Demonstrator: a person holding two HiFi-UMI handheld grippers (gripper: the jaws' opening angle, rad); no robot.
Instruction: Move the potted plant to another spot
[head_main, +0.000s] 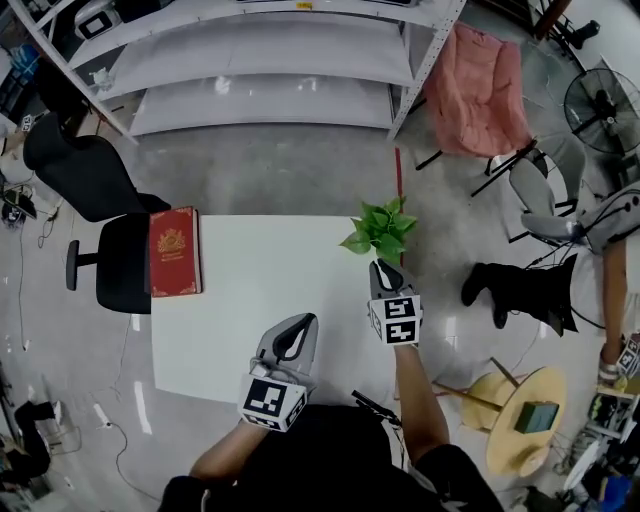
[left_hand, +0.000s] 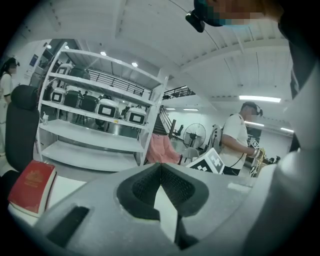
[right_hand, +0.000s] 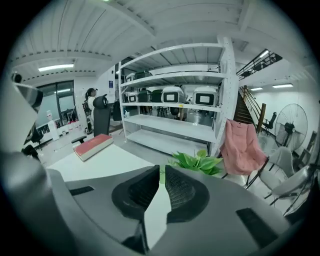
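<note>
White table (head_main: 260, 300): one plant (head_main: 382, 230), one book (head_main: 175, 252)

Head view looks steeply down; both gripper views face the shared shelving (right_hand: 172, 125).

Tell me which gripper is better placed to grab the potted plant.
Right. The right gripper sits just short of the potted plant, which shows straight ahead beyond its jaws. The left gripper is farther back, nearer the person.
</note>
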